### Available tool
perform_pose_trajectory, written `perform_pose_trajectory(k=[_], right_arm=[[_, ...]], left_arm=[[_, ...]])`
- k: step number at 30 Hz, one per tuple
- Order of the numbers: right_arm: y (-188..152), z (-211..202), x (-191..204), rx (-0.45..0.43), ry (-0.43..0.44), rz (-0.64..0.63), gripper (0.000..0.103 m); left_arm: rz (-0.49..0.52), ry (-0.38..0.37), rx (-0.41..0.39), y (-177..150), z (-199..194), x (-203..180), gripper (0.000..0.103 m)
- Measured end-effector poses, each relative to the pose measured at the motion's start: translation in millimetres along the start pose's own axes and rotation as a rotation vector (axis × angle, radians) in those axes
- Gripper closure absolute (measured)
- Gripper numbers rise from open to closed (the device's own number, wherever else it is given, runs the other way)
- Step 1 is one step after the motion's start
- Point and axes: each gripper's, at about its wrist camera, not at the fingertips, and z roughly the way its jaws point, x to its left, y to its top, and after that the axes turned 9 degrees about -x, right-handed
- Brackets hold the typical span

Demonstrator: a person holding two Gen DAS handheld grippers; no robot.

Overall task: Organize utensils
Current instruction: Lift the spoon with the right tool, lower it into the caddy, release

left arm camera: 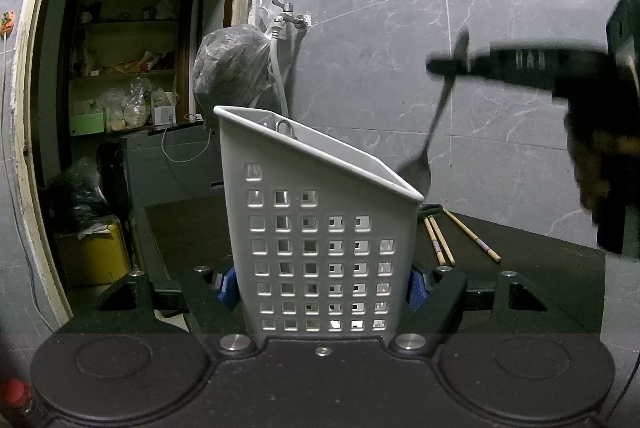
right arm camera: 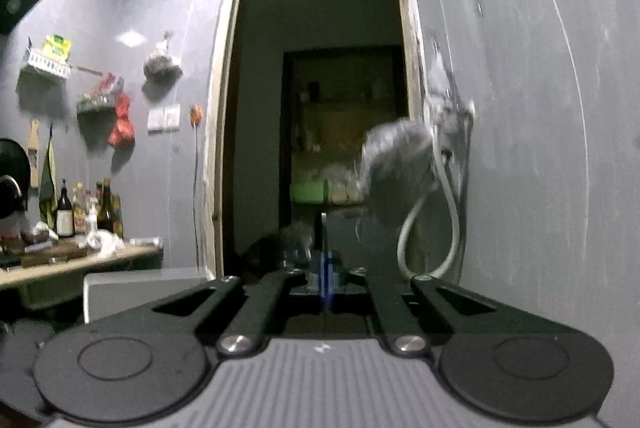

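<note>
A: The spoon (left arm camera: 438, 115) is hanging bowl-down from the right gripper (left arm camera: 440, 64), which is clenching on its handle near the top. Its bowl is sitting just behind the low corner of the white utensil basket (left arm camera: 320, 240), not yet inside as far as I can tell.

B: And the basket itself?

A: The left gripper (left arm camera: 320, 288) is grasping it, the blue pads (left arm camera: 416, 292) pressing against both perforated walls, so it is standing upright on the dark table (left arm camera: 540, 268).

B: So what is worrying you?

A: The grip on the spoon is thin. In the right wrist view the gripper (right arm camera: 326, 282) is pinching only the handle's narrow edge, and the spoon is tilting below it. I think a quick swing could make it pivot between the pads or slip out.

B: Landing where?

A: Probably on the table beside the chopsticks (left arm camera: 440, 244), which are lying loose just behind the basket. It could scatter them.

B: Anything else?

A: The bowl is looking very close to the sloped rim. If it is carried across too low, it is likely to knock the rim and twist in the grip. The basket is looking light, so a knock might also shift it between the left pads.
</note>
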Motion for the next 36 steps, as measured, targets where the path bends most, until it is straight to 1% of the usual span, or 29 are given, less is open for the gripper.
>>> perform_pose_trajectory(k=[4,7,10,14,18,22,36], right_arm=[[29,3,4,-0.075,0.038,0.001,0.101],[49,7,9,-0.125,0.085,0.017,0.101],[61,14,17,-0.145,0.127,0.018,0.101],[65,23,31,-0.145,0.199,0.024,0.101],[59,32,43,-0.11,0.248,0.025,0.101],[49,38,49,-0.063,0.272,0.022,0.101],[5,47,48,0.102,0.274,0.073,0.101]], left_arm=[[-0.001,0.0,0.0,0,0,0,0.027],[-0.001,0.0,0.0,0,0,0,0.027],[-0.001,0.0,0.0,0,0,0,0.027],[-0.001,0.0,0.0,0,0,0,0.027],[-0.002,0.0,-0.001,0,0,0,0.027],[-0.002,0.0,-0.001,0,0,0,0.027],[-0.001,0.0,-0.001,0,-1,0,0.027]])
